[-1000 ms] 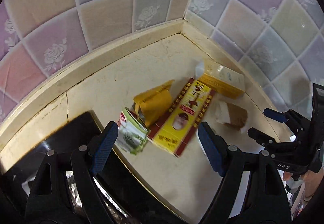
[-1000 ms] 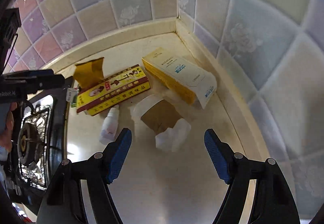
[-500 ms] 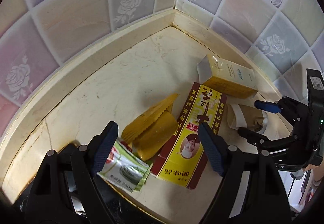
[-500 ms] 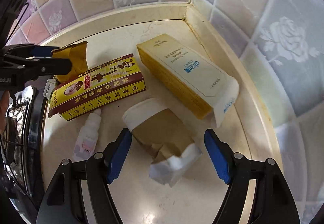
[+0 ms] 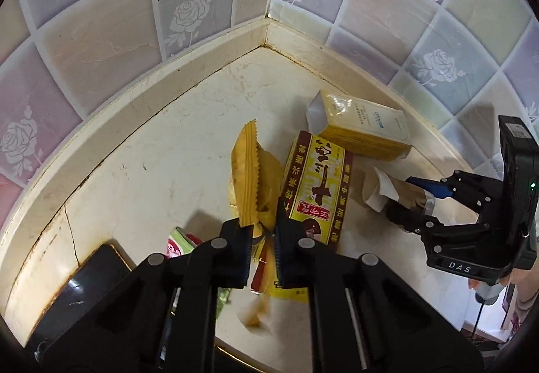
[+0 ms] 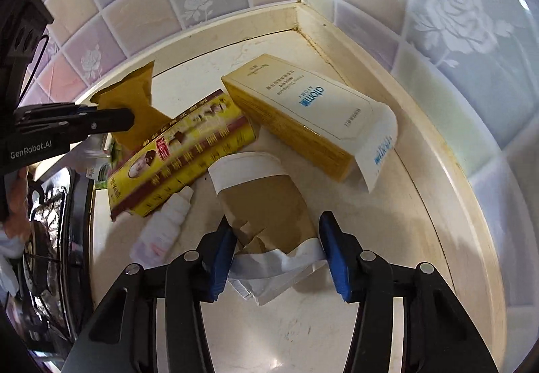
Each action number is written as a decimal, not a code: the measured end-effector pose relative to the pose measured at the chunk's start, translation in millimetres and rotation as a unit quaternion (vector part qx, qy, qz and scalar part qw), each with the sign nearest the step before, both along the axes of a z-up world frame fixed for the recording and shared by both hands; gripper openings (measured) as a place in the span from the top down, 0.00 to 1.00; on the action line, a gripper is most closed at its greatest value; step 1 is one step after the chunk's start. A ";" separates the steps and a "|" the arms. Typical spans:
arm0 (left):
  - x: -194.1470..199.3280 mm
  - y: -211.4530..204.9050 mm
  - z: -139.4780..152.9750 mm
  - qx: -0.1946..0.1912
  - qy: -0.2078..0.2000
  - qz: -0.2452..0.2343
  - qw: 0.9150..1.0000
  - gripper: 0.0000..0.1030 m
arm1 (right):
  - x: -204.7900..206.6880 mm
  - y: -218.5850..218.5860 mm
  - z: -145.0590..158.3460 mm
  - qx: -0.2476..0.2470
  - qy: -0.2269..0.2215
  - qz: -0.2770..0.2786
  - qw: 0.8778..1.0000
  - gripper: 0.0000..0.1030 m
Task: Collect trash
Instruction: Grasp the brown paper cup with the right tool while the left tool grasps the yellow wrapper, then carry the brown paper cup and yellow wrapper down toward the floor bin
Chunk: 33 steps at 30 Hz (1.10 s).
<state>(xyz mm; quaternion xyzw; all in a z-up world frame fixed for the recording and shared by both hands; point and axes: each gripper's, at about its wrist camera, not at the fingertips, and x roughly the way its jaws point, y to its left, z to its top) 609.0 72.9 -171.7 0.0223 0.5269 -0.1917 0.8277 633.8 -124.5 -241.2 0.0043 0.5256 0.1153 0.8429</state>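
Left gripper (image 5: 262, 231) is pinched nearly closed on the yellow wrapper (image 5: 252, 177), which sticks up and away from its tips with the serrated edge on top. Right gripper (image 6: 276, 251) is about half open, its blue fingers (image 6: 331, 248) on either side of the crushed brown paper cup (image 6: 266, 201); the right pad looks like it's touching the torn white end, the left one I can't really tell. Only the right wrist view shows a small white bottle (image 6: 165, 224) lying just left of that gripper, tucked against the red-and-yellow box (image 6: 178, 154). It also shows the side of the other gripper reading "GenRobot.AI". The left wrist view shows a green-and-red packet (image 5: 178, 243) just left of its fingers, at the edge of the black stove (image 5: 91, 275), and "DAS" printed on the right gripper's body. Past the cup sits a yellow-and-white carton (image 6: 303, 113) marked "atomy" in blue. The box has Chinese characters I can't make out.
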 end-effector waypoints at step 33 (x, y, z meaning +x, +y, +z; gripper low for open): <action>-238.5 -66.5 196.1 0.017 -0.108 0.017 0.994 0.93 | -231.8 -46.4 204.9 0.087 -0.148 0.001 0.985 0.52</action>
